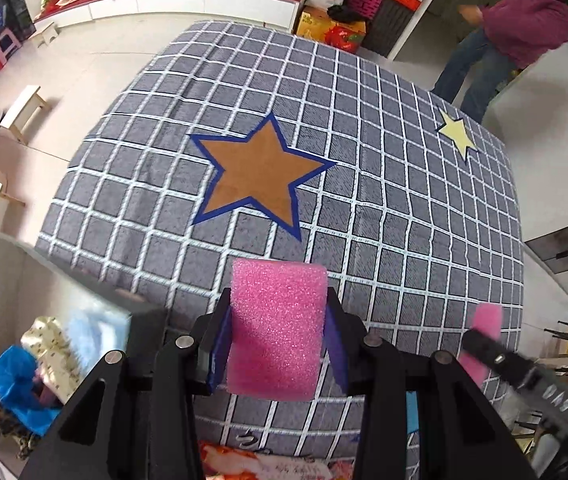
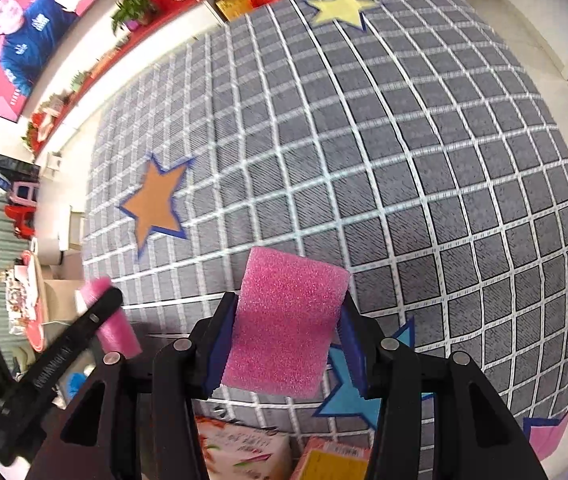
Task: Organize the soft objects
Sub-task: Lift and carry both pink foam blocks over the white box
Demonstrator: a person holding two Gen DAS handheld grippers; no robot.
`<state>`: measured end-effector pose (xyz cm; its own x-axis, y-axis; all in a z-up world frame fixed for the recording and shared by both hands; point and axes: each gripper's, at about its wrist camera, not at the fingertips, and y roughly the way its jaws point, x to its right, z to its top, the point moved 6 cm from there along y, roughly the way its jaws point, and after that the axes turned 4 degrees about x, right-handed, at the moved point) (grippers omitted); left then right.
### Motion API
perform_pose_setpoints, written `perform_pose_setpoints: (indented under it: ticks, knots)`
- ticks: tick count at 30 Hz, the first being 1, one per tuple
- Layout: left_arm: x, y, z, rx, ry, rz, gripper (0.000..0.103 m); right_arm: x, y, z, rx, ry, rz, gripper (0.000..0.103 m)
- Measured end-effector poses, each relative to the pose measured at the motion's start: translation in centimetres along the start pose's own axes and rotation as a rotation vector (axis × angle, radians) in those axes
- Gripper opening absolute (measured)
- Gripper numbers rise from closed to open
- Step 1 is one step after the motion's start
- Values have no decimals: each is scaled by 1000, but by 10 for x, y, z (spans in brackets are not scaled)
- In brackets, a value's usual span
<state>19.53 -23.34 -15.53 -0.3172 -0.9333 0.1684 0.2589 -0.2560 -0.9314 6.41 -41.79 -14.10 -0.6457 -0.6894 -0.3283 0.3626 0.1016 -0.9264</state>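
My left gripper (image 1: 277,336) is shut on a pink foam block (image 1: 277,328) and holds it above the near edge of a grey checked mat (image 1: 384,220). An orange star (image 1: 259,176) lies on the mat ahead of it, a pale yellow star (image 1: 458,132) far right. My right gripper (image 2: 286,332) is shut on a second pink foam block (image 2: 288,320) above the mat (image 2: 404,160). A blue star (image 2: 348,392) lies just under it; the orange star (image 2: 155,200) is to the left and the yellow star (image 2: 340,8) at the far end. Each gripper shows blurred in the other's view.
A box with blue and patterned soft items (image 1: 31,372) stands at lower left. A person in a purple top (image 1: 516,24) stands beyond the mat's far right corner. Small stools (image 1: 23,108) stand on the floor at left. Packets (image 2: 243,448) lie at the mat's near edge.
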Motion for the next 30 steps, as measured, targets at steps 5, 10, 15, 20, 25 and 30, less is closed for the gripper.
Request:
perform_pose_setpoints:
  ticks: [5, 10, 15, 20, 25, 30]
  knots:
    - [-18, -26, -14, 28, 1, 12, 45, -42, -24, -4, 46, -20, 71, 50]
    - [-49, -53, -37, 43, -13, 36, 45, -94, -38, -31, 60, -101, 118, 50]
    - [-89, -77, -66, 60, -51, 90, 45, -129, -30, -80, 39, -261, 67, 50]
    - [-123, -89, -88, 47, -88, 105, 45, -151, -9, -134, -3, -412, 4, 50]
    - [-156, -103, -101, 60, -130, 129, 45, -180, 6, -166, -58, -469, 28, 50]
    - [-184, -116, -113, 72, -174, 150, 45, -211, 11, -185, -68, -534, 36, 50]
